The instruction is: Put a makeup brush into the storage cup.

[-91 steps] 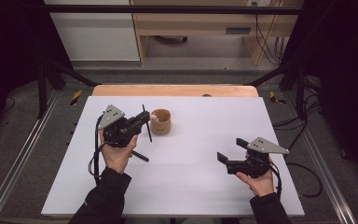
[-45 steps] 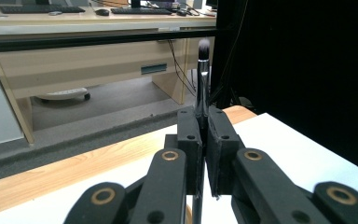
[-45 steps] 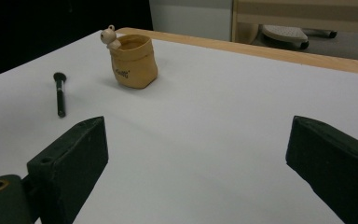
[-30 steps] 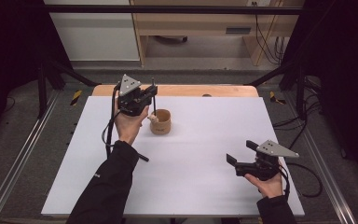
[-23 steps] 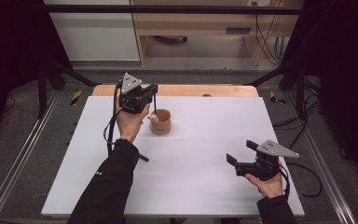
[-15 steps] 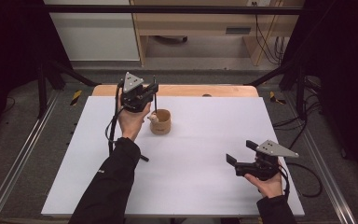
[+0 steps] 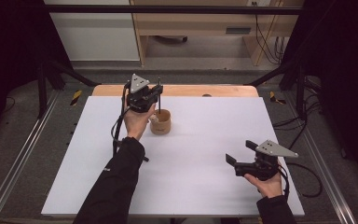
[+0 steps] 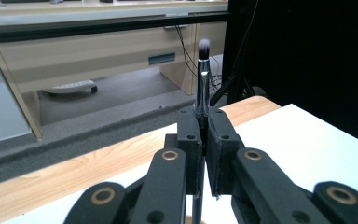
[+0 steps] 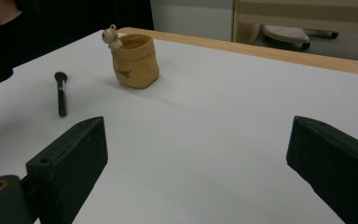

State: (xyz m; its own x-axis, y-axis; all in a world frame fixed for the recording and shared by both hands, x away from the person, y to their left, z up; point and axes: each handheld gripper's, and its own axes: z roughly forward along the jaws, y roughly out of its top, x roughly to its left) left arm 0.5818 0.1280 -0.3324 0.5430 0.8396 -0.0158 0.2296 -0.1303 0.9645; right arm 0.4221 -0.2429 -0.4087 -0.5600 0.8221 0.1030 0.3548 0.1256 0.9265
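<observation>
white table [image 7: 196, 154] mostly open, tan cup [image 7: 160, 122] standing mid-back, second brush [image 9: 61, 93] lying left of it, broad free surface centre and right

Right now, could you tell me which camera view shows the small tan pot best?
The right gripper view: the pot stands unobstructed, its open mouth and a little figure on the rim clear. The high view shows the pot smaller, partly behind the left gripper holding a brush above it.

Brush [image 8: 202, 88] handle (lower end) seemingly jaw-hidden
</observation>
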